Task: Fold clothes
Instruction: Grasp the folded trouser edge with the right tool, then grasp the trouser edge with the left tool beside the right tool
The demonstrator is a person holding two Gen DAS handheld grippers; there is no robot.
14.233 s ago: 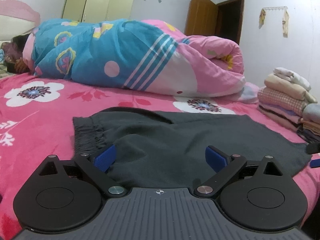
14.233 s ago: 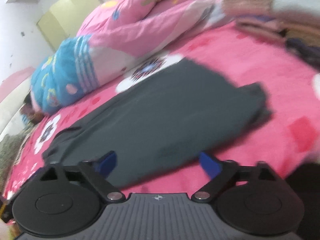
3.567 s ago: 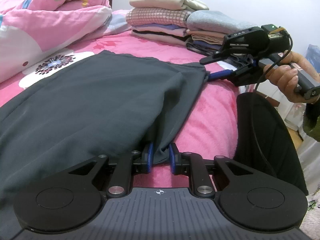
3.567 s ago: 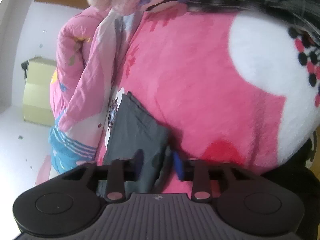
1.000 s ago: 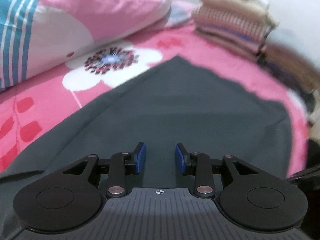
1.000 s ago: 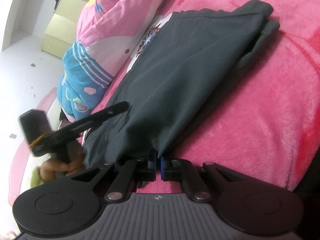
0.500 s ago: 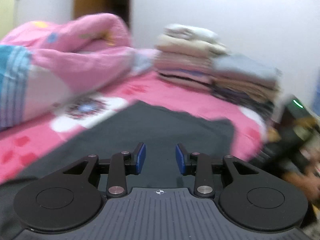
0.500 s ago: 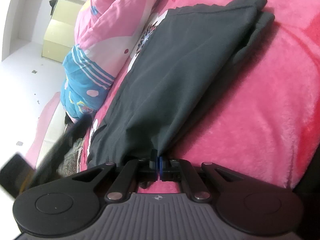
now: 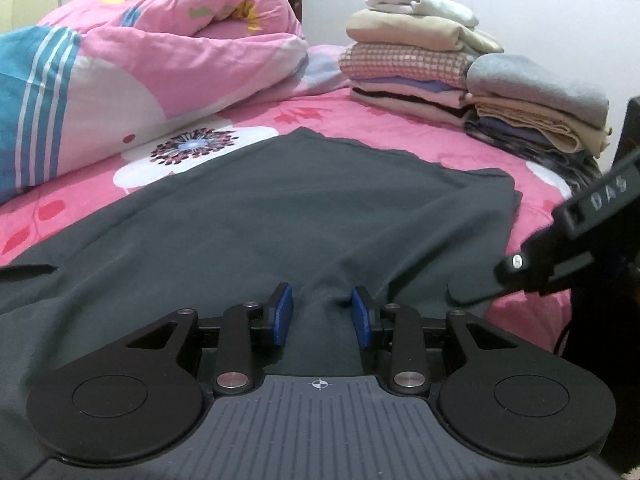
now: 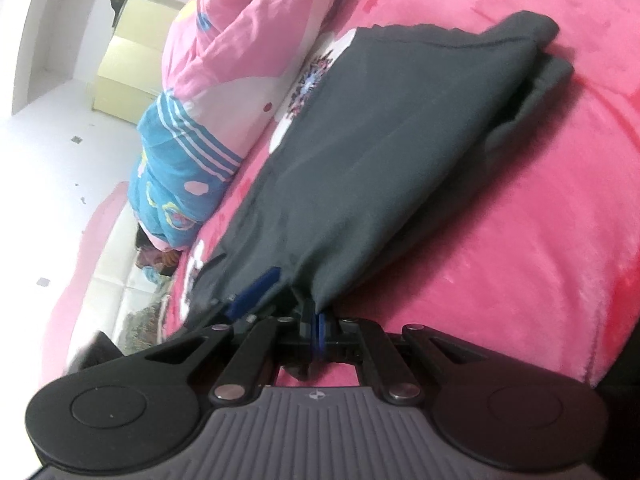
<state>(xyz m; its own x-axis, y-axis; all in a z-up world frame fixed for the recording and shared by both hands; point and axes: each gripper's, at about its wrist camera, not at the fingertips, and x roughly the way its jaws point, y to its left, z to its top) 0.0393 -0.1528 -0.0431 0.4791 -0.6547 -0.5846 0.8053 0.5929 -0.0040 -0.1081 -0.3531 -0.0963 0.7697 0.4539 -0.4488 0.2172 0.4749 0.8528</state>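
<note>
A dark grey garment [image 9: 280, 208] lies spread lengthwise on the pink flowered bed [image 9: 400, 140]. My left gripper [image 9: 322, 314] rests low on its near edge. The blue pads stand apart and a small ridge of cloth rises between them without being pinched. In the right wrist view my right gripper [image 10: 316, 320] is shut on the near hem of the garment [image 10: 380, 160], which hangs taut from the pads. One blue pad of the left gripper [image 10: 256, 290] shows just to its left. The right gripper's black linkage [image 9: 580, 224] enters the left wrist view from the right.
A rolled pink and blue quilt [image 9: 140, 60] lies along the far side. A stack of folded clothes [image 9: 460, 80] stands at the far right corner. A person's head [image 10: 148, 248] shows under the quilt's end. The bed edge drops away at the right.
My left gripper swung right and came down onto the garment's near edge, close beside the right gripper. The right gripper kept its hold and barely moved.
</note>
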